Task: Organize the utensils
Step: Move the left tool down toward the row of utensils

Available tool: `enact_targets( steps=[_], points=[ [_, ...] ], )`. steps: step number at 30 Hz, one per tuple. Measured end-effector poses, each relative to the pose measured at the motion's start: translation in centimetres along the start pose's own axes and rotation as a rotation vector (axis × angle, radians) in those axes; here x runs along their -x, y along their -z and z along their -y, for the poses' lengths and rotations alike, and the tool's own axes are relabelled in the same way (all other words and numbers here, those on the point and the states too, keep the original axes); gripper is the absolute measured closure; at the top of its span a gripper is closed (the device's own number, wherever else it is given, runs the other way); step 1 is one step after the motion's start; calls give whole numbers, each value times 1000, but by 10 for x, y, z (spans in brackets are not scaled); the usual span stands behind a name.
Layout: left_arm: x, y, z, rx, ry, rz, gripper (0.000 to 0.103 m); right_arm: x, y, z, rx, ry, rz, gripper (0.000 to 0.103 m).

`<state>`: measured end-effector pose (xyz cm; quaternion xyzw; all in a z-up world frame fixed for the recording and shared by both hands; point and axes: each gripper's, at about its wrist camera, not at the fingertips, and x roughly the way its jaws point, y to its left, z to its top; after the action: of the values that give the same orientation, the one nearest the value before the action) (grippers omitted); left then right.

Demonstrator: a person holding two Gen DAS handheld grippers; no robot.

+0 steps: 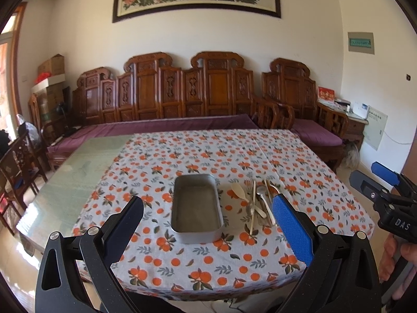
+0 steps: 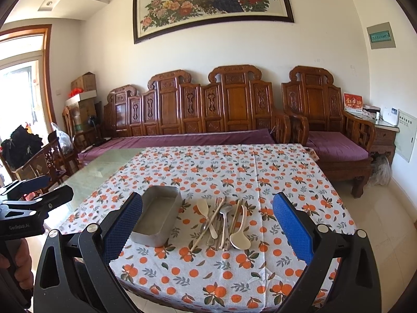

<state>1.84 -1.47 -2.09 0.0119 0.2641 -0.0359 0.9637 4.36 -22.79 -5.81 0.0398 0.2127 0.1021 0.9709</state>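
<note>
An empty grey metal tray (image 1: 196, 230) (image 2: 146, 237) lies on the orange-print tablecloth. Just right of it sits a loose pile of utensils (image 1: 258, 203) (image 2: 224, 221): cream plastic spoons, metal forks and spoons, and chopsticks. My left gripper (image 1: 208, 214) hovers open in front of the tray, nothing between its fingers. My right gripper (image 2: 207, 219) also stands open, above the near table edge, facing the pile. In each wrist view the other gripper shows at the frame's side, the right gripper (image 1: 375, 180) and the left gripper (image 2: 52, 185), each held by a hand.
The tablecloth (image 1: 208, 156) covers the right part of a glass-topped table (image 1: 78, 172); the left strip is bare glass. A carved wooden sofa (image 1: 187, 94) with purple cushions stands behind, an armchair (image 2: 325, 130) to the right, wooden chairs at the left.
</note>
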Motion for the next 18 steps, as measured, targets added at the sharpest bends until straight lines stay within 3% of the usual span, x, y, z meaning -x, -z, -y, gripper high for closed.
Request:
enact_targets(
  steps=[18],
  points=[
    [-75,16,30,-135,102,-113,8,-71,26,42,-5,38,-122,9]
  ],
)
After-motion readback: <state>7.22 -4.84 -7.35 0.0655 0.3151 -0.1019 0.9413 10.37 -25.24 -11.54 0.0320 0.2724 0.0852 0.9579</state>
